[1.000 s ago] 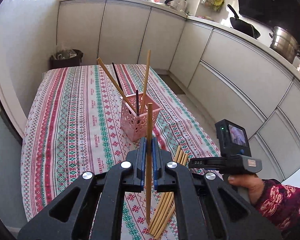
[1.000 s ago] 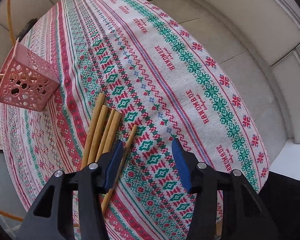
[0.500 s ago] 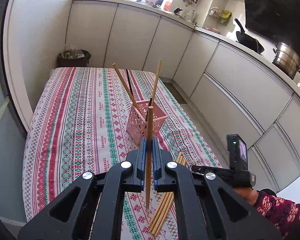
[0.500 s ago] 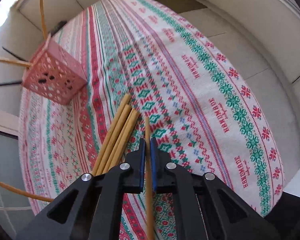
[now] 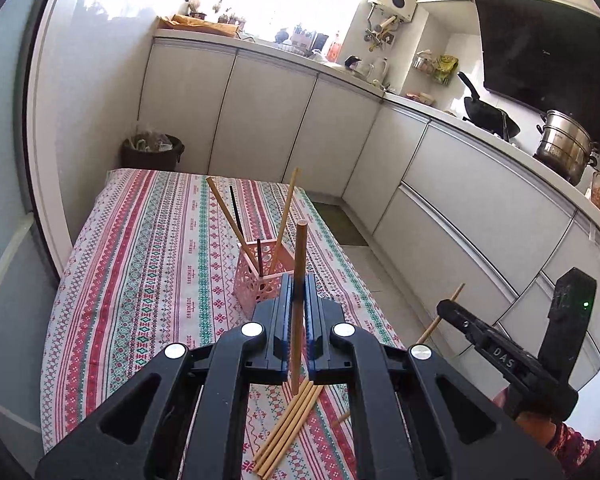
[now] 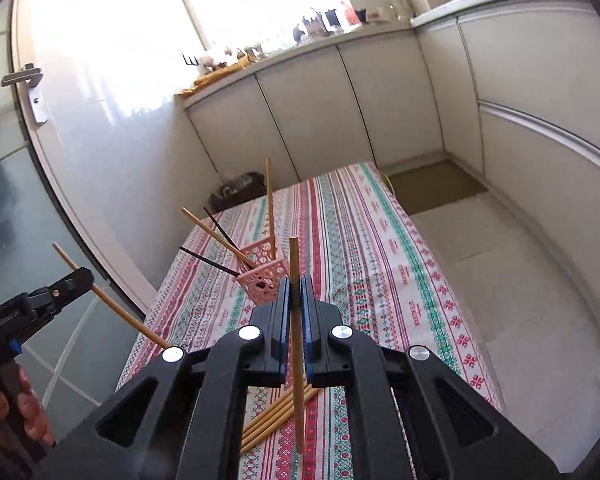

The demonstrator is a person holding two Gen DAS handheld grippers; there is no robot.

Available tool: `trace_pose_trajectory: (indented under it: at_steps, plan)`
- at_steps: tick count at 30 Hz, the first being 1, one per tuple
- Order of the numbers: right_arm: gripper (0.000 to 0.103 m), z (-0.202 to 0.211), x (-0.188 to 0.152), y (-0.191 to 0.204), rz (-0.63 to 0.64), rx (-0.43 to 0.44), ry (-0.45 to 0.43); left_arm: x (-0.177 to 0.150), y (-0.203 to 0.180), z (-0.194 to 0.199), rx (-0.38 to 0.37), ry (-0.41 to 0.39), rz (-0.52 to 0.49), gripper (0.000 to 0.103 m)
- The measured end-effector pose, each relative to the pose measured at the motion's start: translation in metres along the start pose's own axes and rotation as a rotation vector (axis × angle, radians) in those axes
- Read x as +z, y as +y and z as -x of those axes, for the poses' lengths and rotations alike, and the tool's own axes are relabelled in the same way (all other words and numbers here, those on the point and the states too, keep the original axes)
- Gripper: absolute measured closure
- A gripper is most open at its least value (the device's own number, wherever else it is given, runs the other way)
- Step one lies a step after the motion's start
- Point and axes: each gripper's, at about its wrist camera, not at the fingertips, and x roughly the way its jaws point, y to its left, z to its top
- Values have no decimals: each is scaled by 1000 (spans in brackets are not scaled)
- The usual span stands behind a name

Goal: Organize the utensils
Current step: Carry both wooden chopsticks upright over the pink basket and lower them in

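Tabletop cloth [image 5: 148,280]: woven fabric, matt. Basket [image 5: 260,280], centre frame: pink perforated plastic. Chopsticks [image 5: 288,428], lower centre: pale smooth wood. Pot [image 5: 564,144], right edge: polished metal. Cabinet doors [image 5: 260,120]: glossy.

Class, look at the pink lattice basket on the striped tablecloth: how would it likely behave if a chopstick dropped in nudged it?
The pink lattice basket looks like thin perforated plastic, so probably light and easily shoved. Long chopsticks lean well above its rim, so it may tip. The tablecloth might add some grip against sliding.
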Motion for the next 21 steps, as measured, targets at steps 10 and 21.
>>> trace_pose_trajectory:
  at_steps: [10, 21]
  plan:
    - [97, 30, 31, -10, -61, 59, -59, 10, -22, 9, 55, -10, -55, 98]
    - [97, 33, 78, -5, -72, 117, -147, 44, -41, 4, 74, -73, -99, 98]
